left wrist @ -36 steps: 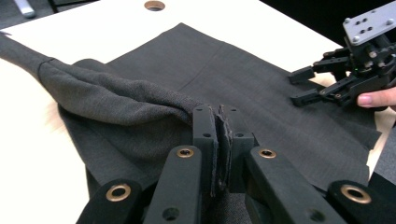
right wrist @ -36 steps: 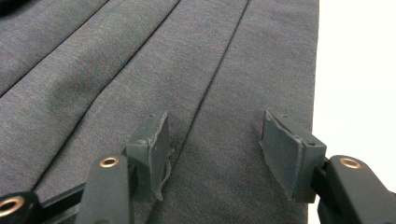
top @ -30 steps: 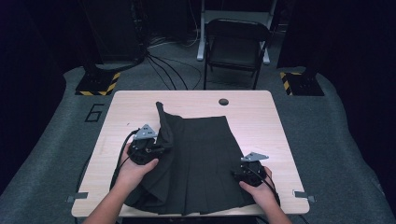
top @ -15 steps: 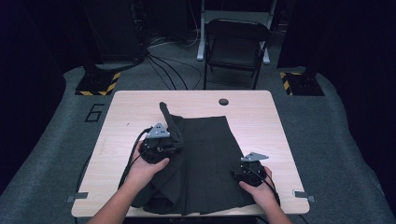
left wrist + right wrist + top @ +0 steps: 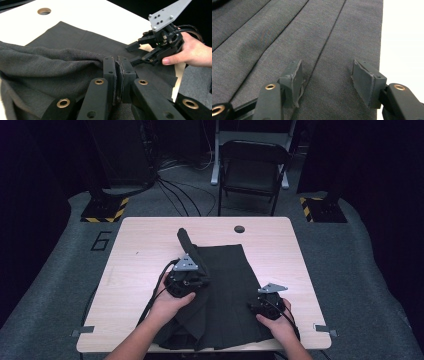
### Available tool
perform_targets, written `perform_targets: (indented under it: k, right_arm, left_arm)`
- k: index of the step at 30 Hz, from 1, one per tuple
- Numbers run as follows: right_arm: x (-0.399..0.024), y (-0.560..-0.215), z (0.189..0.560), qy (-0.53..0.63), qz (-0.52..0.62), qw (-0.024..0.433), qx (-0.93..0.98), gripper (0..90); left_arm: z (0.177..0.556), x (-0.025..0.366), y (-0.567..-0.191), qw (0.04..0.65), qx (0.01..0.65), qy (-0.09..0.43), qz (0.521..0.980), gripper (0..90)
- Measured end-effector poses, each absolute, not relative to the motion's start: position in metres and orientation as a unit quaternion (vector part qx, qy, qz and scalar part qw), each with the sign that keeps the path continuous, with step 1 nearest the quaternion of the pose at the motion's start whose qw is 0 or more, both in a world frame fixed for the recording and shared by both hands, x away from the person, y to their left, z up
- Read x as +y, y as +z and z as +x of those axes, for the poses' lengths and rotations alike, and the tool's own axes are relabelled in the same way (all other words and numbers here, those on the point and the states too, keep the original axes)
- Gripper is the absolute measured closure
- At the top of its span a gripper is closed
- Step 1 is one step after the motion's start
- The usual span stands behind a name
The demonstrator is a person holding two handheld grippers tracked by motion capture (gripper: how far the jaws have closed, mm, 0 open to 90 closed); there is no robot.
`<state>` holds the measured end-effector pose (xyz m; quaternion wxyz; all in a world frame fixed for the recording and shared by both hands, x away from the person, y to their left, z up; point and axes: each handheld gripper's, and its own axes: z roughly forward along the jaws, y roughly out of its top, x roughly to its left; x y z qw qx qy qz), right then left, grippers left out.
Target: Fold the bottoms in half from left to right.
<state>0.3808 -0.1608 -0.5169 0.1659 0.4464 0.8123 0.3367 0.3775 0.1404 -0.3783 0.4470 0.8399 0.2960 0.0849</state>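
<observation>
A dark grey pleated skirt lies on the wooden table, its left side folded up and over. My left gripper is shut on that left edge of the skirt, the cloth pinched between its jaws. Over the skirt's lower right part my right gripper is open, its pads resting on the pleats with nothing clamped. In the left gripper view the right gripper appears farther off, held by a hand.
A round hole is in the table's far edge. A black folding chair stands behind the table, with cables and stand bases on the grey floor. Bare tabletop lies to the skirt's left and right.
My left gripper has carried the skirt's left edge rightward and over the skirt, folding it. The right gripper has stayed in place.
</observation>
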Motion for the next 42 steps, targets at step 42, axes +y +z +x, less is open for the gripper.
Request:
perform_targets:
  k: [42]
  right_arm:
    - [-0.161, -0.517, 0.381, 0.338, 0.448, 0.163, 0.812, 41.1]
  left_arm:
    - [0.382, 0.086, -0.441, 0.419, 0.287, 0.020, 0.861, 78.2]
